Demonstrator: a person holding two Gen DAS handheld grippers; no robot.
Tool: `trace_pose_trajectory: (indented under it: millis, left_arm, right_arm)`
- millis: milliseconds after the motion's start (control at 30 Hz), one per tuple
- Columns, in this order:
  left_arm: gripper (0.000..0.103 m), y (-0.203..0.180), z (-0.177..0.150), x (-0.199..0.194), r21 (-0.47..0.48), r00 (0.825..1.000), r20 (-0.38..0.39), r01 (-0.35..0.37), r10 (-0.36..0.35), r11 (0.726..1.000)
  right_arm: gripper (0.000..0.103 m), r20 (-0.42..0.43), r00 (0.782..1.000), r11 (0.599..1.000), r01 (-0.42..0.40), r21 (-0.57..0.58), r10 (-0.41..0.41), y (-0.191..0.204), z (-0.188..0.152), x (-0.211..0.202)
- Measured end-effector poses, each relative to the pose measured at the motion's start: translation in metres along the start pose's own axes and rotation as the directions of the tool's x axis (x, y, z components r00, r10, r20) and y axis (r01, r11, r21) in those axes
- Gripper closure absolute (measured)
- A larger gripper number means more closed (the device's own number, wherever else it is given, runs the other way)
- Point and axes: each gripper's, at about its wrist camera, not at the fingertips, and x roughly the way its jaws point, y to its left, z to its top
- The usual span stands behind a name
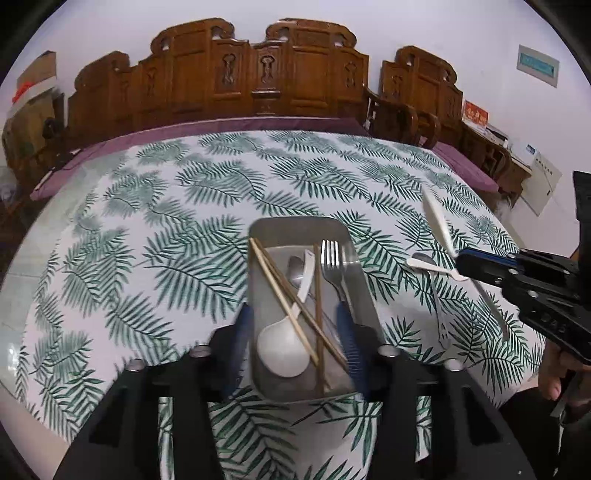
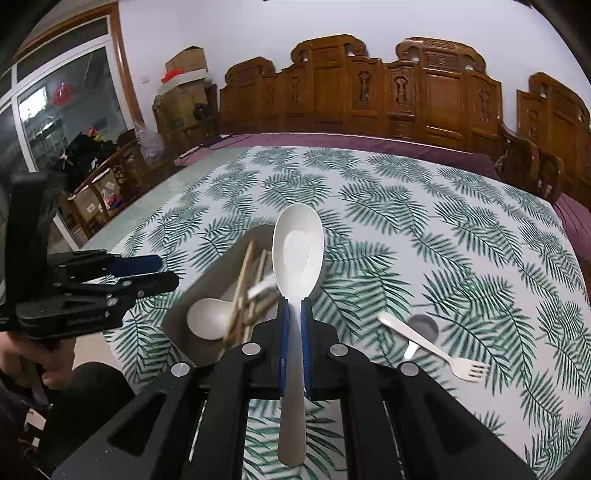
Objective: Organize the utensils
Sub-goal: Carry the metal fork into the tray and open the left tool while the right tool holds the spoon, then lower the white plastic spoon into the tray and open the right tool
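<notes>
The right gripper [image 2: 295, 306] held the white spoon [image 2: 297, 251] by its neck. It looked light, stiff and slippery. The left gripper [image 1: 295, 332] stood open and empty over the tray [image 1: 364, 291].

Carved wooden chairs [image 2: 406, 92] are lining the pale wall [image 2: 258, 33] behind the leaf-print surface [image 1: 184, 206]. A window [image 2: 55, 110] is showing at the left, cardboard boxes [image 2: 184, 74] sitting beside it.

Even indoor light, fisheye bending edges, tray [image 2: 207, 295] perhaps motion-blurred
</notes>
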Motion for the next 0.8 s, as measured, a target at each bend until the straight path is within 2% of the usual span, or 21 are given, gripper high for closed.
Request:
trace_pose_trajectory:
  millis: [67,200,600,800]
  left_arm:
    - [0.026,0.005,-0.001,-0.008,0.002,1.0,0.012,-0.015,0.015,1.0]
    - [0.018,0.015,-0.003,-0.019,-0.003,0.999,0.027,-0.025,0.025,1.0]
    - [0.017,0.044,-0.019,-0.042,-0.024,0.998,0.036,-0.053,0.054,0.998]
    - [0.017,0.055,-0.028,-0.041,-0.037,0.997,0.022,-0.067,0.068,0.997]
  right_arm:
    - [0.095,-0.004,1.0,1.0,-0.002,-0.006,0.002,0.007,0.004,0.004]
    - [0.095,-0.015,1.0,1.0,-0.008,-0.01,0.008,0.02,0.012,0.018]
    - [0.095,-0.101,0.994,0.999,-0.033,0.005,0.033,0.051,0.027,0.086]
    - [0.095,-0.145,0.989,0.999,-0.016,0.035,0.02,0.048,0.025,0.117]
